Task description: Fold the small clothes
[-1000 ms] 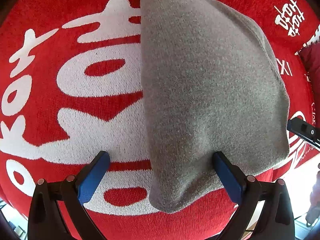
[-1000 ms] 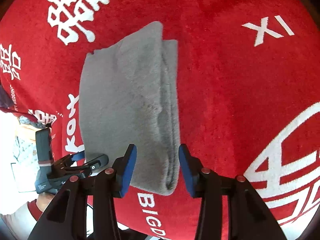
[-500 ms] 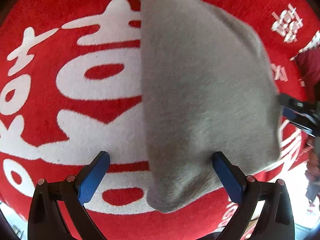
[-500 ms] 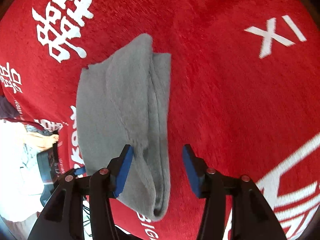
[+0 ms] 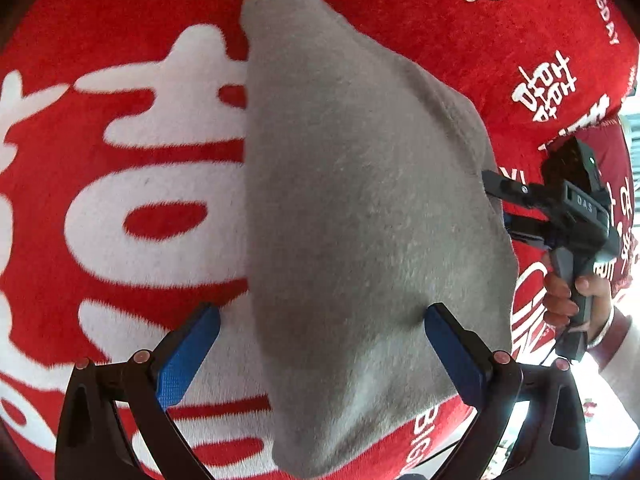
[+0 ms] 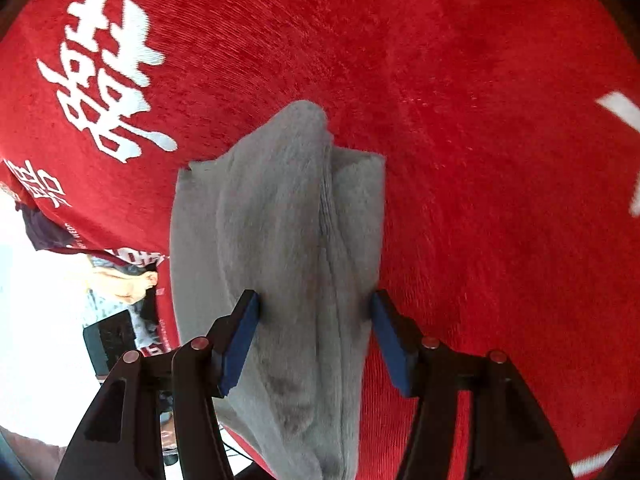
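A grey folded garment [image 5: 360,220] lies on a red cover [image 5: 100,40] printed with white characters. My left gripper [image 5: 320,344] is open wide above the garment's near end. One of its blue pads [image 5: 452,356] is over the grey fabric and the other is over the red cover. In the right wrist view the garment [image 6: 280,240] runs lengthwise, its layered edges along the middle. My right gripper [image 6: 316,340] straddles that near end with its jaws opening, the fabric lying between the pads. In the left wrist view, the right gripper [image 5: 494,200] sits at the garment's right edge.
A person's hand [image 5: 560,300] holds the right gripper's handle. The red cover [image 6: 480,120] spreads wide to the right of the garment. The table's edge [image 6: 80,240] runs along the lower left, with bright floor and dark objects beyond.
The right gripper's jaws have spread wider and it has come down over the garment's near end. In the left wrist view it has come further into sight at the right.
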Motion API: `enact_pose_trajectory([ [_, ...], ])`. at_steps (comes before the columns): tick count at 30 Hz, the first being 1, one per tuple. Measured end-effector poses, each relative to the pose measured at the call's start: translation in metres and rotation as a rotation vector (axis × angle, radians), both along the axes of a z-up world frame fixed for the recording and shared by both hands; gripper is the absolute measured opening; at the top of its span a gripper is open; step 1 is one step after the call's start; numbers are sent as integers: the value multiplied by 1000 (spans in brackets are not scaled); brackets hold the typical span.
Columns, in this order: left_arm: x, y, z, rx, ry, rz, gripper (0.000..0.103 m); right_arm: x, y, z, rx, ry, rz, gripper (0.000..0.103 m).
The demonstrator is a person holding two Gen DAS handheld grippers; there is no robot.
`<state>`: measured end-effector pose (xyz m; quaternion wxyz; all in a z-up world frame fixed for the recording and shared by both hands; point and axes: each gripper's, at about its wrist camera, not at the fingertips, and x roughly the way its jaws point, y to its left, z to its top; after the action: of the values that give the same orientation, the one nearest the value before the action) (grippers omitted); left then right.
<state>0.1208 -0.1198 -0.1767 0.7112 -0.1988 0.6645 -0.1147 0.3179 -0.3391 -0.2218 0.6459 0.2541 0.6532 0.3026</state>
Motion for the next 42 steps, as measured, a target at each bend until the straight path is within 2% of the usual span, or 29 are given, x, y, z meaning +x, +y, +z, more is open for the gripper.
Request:
enact_pose_trajectory([
  [5,11,-12,3,-62,-24,-29,102,12,7,-4,54,9,35,64],
  [10,17,-22,-1,-12,-34,-49,102,21,19,-7,81,11,88,64],
  [14,16,-21,-1,13,-49,-63,100,26,21,-14,102,35,55,63],
  [16,14,-21,1,52,-62,-60,91,25,21,-14,71,54,32,54],
  [17,13,-21,3,57,-73,-61,81,24,21,-13,64,61,26,43],
  [18,12,-18,5,53,-81,-57,72,23,22,-12,72,66,15,39],
  [20,9,-10,10,18,-96,-37,56,19,26,-4,57,43,3,35],
  [22,8,-1,17,-19,-104,-22,50,15,25,5,74,35,-22,34],
  [27,-2,11,37,-68,-143,-4,49,5,33,27,136,24,-44,32],
  [33,-35,42,68,-87,-184,25,49,-20,58,57,188,5,-19,29],
  [37,-58,69,78,-82,-182,32,49,-42,82,65,215,13,-3,29],
  [42,-96,110,82,-36,-161,43,49,-78,127,55,244,50,28,29],
])
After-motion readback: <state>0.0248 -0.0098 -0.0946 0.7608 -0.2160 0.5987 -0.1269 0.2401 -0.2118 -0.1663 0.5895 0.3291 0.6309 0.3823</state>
